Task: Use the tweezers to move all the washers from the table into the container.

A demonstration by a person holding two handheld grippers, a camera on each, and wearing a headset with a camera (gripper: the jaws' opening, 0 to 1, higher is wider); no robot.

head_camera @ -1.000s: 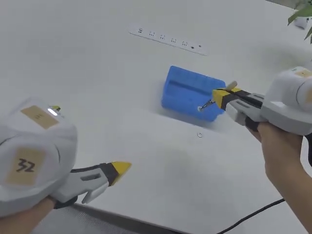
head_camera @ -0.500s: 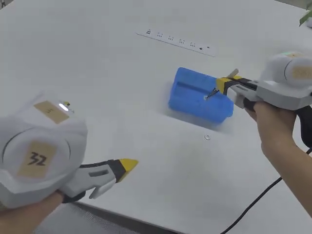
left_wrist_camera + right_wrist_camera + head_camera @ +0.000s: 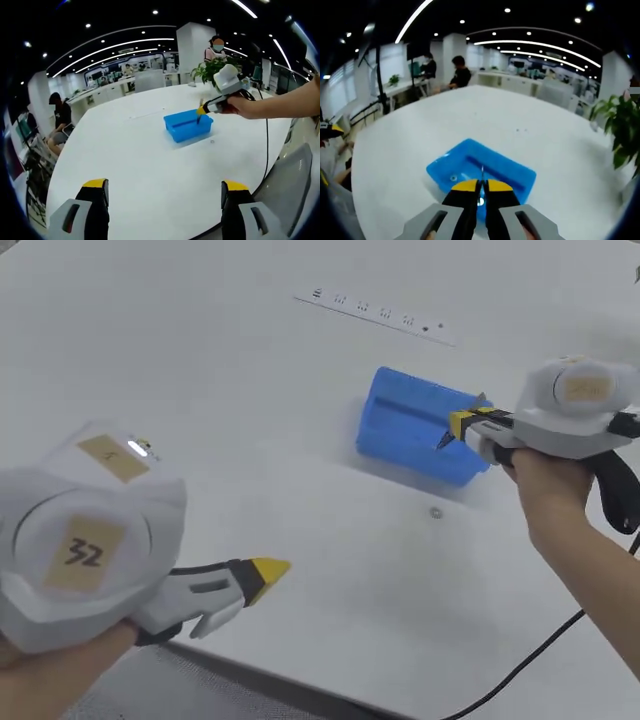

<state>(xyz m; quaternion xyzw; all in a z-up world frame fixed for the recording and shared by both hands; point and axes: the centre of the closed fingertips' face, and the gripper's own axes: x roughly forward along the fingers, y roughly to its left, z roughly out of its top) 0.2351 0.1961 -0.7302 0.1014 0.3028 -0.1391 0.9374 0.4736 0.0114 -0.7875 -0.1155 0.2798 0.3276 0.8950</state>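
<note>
**Head view**
Right hand-held gripper (image 3: 462,426): centre right of the frame; its yellow-tipped jaws are pinched together on the tweezers (image 3: 445,439), whose points angle down over the container.
Container (image 3: 410,420): blue tray, upper centre, resting on the white desk (image 3: 250,390).
Loose washer (image 3: 435,512): lies on the desk just below the container in the frame, apart from its wall.
Left hand-held gripper (image 3: 250,585): lower left, over the desk's near edge, with nothing in it.
Power strip (image 3: 380,312): top of the frame, well apart from the work.

**Left gripper view**
Own jaws: rise at bottom left and bottom right, spread wide, with bare desk between them.
Far scene: the right hand-held gripper (image 3: 204,108) hangs over the container (image 3: 187,125), right of centre; the loose washer (image 3: 212,141) is a speck just below the tray.

**Right gripper view**
Own jaws: nearly meet at bottom centre, clamped on the tweezers (image 3: 481,174), a thin shaft running up into the tray.
Stored washer (image 3: 453,177): lies on the container floor, left of the tweezers.
Tweezer points: too fine to tell whether a washer is between them.

**Step in hand (judgement)**
A delivery over the container, at or about the release.

**Next move (judgement)**
Ease the squeeze enough to open the points, carry them down the frame to the loose washer, set one point at each side of its rim, and pinch gently; a flat ring on a smooth desk is likely to skid.
</note>
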